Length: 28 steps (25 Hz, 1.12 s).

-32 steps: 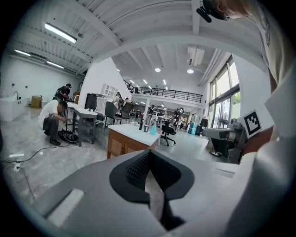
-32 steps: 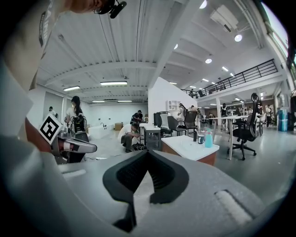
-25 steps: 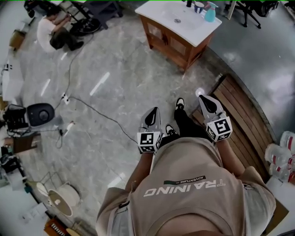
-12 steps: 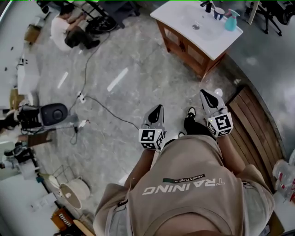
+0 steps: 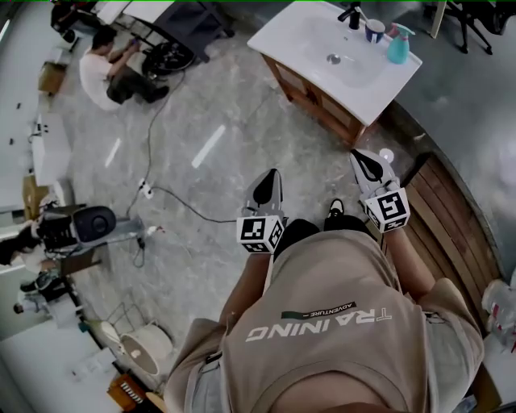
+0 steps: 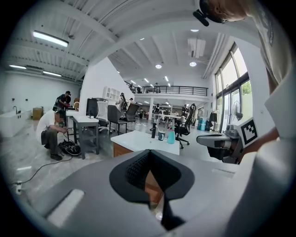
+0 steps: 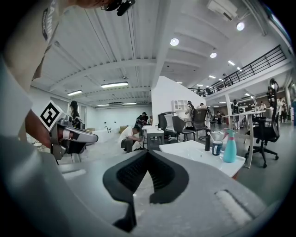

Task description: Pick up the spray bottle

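Observation:
The teal spray bottle [image 5: 397,44] stands at the far right corner of a white washstand top [image 5: 306,52], beside a dark cup [image 5: 374,31] and a black tap [image 5: 352,14]. It also shows in the left gripper view [image 6: 171,136] and in the right gripper view [image 7: 229,146], still some way ahead of both. My left gripper [image 5: 268,179] and right gripper [image 5: 362,160] are held out over the floor, short of the washstand. Both point toward it, with jaws shut and nothing in them [image 6: 149,152] [image 7: 147,152].
The washstand rests on a wooden cabinet [image 5: 322,101]. Wooden decking [image 5: 451,218] lies to the right. A cable [image 5: 173,198] runs across the stone floor at left, toward a black machine [image 5: 85,226]. A person [image 5: 105,68] crouches by a desk at the far left.
Both grippers have moved forward with the person walking; the washstand and spray bottle now sit closer and more central. The jaws have stayed shut.

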Each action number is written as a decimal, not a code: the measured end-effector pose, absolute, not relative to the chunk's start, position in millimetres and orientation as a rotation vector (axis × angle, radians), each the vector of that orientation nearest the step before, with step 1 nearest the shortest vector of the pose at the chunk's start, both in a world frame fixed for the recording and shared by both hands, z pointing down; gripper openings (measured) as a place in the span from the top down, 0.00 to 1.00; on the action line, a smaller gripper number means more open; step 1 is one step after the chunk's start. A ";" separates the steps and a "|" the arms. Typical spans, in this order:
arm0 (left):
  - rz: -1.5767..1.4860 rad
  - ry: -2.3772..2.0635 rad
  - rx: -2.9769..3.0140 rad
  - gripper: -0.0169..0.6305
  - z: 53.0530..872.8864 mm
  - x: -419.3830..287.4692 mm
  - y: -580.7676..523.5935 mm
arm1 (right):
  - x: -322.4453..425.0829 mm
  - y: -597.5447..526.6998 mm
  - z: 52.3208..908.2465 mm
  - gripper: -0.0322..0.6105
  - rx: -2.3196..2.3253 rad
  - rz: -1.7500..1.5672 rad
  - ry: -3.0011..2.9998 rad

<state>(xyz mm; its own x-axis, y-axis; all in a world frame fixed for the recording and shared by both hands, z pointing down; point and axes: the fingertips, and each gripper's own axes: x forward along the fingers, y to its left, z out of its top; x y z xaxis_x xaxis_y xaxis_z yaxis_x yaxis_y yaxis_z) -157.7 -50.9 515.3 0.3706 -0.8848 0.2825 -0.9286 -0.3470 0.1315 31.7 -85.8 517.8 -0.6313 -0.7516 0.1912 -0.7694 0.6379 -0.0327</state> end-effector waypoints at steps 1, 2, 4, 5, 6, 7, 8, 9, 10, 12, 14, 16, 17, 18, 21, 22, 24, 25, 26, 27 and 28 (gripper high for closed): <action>0.230 -1.601 2.350 0.95 518.7 -157.5 -56.0 | 34.9 -89.4 518.7 0.95 1.271 0.171 -2.686; 0.227 -1.592 2.333 0.95 522.0 -157.7 -61.0 | 38.1 -92.6 520.3 0.95 1.283 0.182 -2.672; 0.222 -1.568 2.312 0.95 527.5 -158.3 -73.0 | 44.1 -100.7 526.9 0.95 1.314 0.234 -2.645; 0.222 -1.553 2.312 0.95 530.0 -158.3 -80.7 | 46.5 -106.4 531.5 0.95 1.331 0.267 -2.633; 0.225 -1.538 2.319 0.95 533.3 -158.5 -89.5 | 47.8 -112.9 536.4 0.95 1.346 0.295 -2.622; 0.228 -1.526 2.327 0.95 537.7 -159.6 -98.9 | 47.5 -119.5 541.4 0.95 1.358 0.312 -2.612; 0.230 -1.516 2.332 0.95 543.4 -162.1 -108.1 | 45.2 -125.4 546.2 0.95 1.367 0.322 -2.604; 0.232 -1.508 2.332 0.95 550.0 -165.8 -116.8 | 41.6 -130.5 550.3 0.95 1.375 0.327 -2.594; 0.234 -1.504 2.326 0.95 556.2 -170.4 -125.5 | 37.5 -135.4 553.1 0.95 1.383 0.328 -2.584; 0.225 -1.507 2.312 0.95 560.5 -179.4 -146.2 | 30.1 -148.5 550.1 0.95 1.409 0.320 -2.561; 0.184 -1.501 2.334 0.95 548.4 -186.3 -173.3 | 22.8 -168.4 535.0 0.95 1.445 0.288 -2.551; 0.146 -1.489 2.398 0.95 529.3 -193.3 -203.2 | 11.8 -192.3 518.3 0.95 1.471 0.240 -2.553; 0.136 -1.484 2.430 0.95 521.4 -197.5 -217.1 | 4.6 -204.6 511.7 0.95 1.477 0.218 -2.557; 0.129 -1.478 2.456 0.95 515.8 -201.5 -229.6 | -2.9 -216.6 505.3 0.95 1.482 0.197 -2.563; 0.129 -1.419 2.525 0.95 510.4 -207.3 -257.7 | -21.2 -245.7 482.8 0.95 1.534 0.137 -2.586; 0.136 -1.381 2.552 0.95 511.1 -206.3 -263.6 | -24.9 -250.9 476.3 0.95 1.566 0.127 -2.587; 0.157 -1.305 2.597 0.95 515.5 -201.5 -274.1 | -28.6 -257.4 469.8 0.95 1.630 0.142 -2.583; 0.168 -1.279 2.610 0.95 518.8 -199.3 -279.8 | -29.9 -260.1 470.0 0.95 1.649 0.158 -2.581; 0.176 -1.262 2.614 0.95 521.7 -198.1 -285.0 | -31.5 -261.8 472.6 0.95 1.653 0.171 -2.574; 0.175 -1.248 2.614 0.95 523.7 -197.7 -288.9 | -32.9 -261.7 477.0 0.95 1.647 0.176 -2.559; 0.170 -1.233 2.614 0.95 524.9 -197.2 -291.6 | -33.1 -259.8 482.5 0.95 1.641 0.175 -2.537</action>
<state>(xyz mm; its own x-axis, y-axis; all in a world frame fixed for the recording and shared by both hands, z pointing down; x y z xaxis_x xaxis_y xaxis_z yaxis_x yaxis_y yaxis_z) -197.2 -291.6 524.9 0.6360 -0.7430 0.2084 -0.7717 -0.6124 0.1716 -33.1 -259.8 482.5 -0.4076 -0.8992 0.1589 -0.9125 0.4076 -0.0343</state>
